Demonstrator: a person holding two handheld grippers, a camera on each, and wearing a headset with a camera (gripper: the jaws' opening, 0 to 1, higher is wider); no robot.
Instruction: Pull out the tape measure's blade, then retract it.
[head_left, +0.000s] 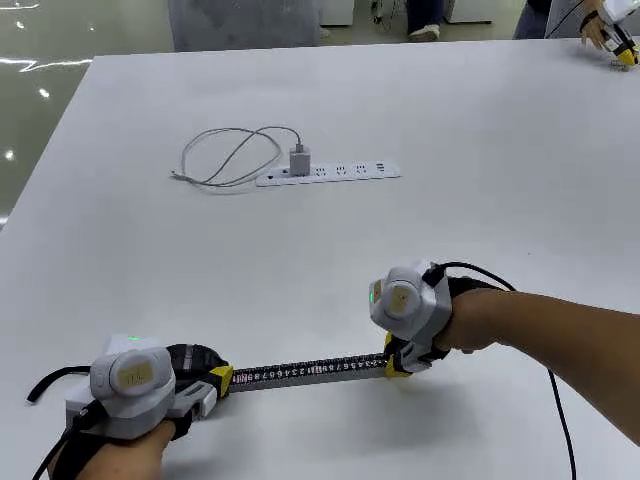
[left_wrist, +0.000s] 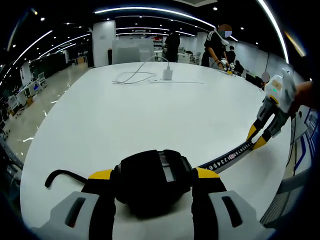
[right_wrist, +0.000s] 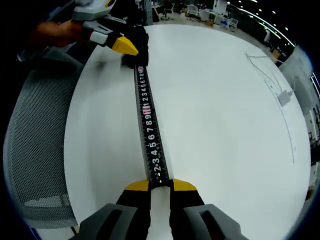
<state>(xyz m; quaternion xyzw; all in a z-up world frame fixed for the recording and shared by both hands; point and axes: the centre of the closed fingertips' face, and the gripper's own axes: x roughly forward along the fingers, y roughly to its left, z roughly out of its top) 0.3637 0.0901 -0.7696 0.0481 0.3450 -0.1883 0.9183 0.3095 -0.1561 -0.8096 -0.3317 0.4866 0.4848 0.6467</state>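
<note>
The black tape measure case (left_wrist: 152, 177) sits clamped between the yellow-tipped jaws of my left gripper (left_wrist: 152, 175), seen at the lower left of the head view (head_left: 205, 378) with the case (head_left: 195, 358) on the white table. Its dark numbered blade (head_left: 310, 372) runs out to the right across the table. My right gripper (right_wrist: 160, 186) is shut on the blade's end, with the blade (right_wrist: 149, 132) stretching away toward the case (right_wrist: 136, 50). From above, the right gripper (head_left: 398, 362) stands at lower centre.
A white power strip (head_left: 330, 172) with a plugged charger and coiled cable (head_left: 232, 155) lies mid-table. A black strap (left_wrist: 62, 175) trails left of the case. A mesh chair (right_wrist: 37, 145) stands by the table edge. People work at the far end (left_wrist: 217, 47).
</note>
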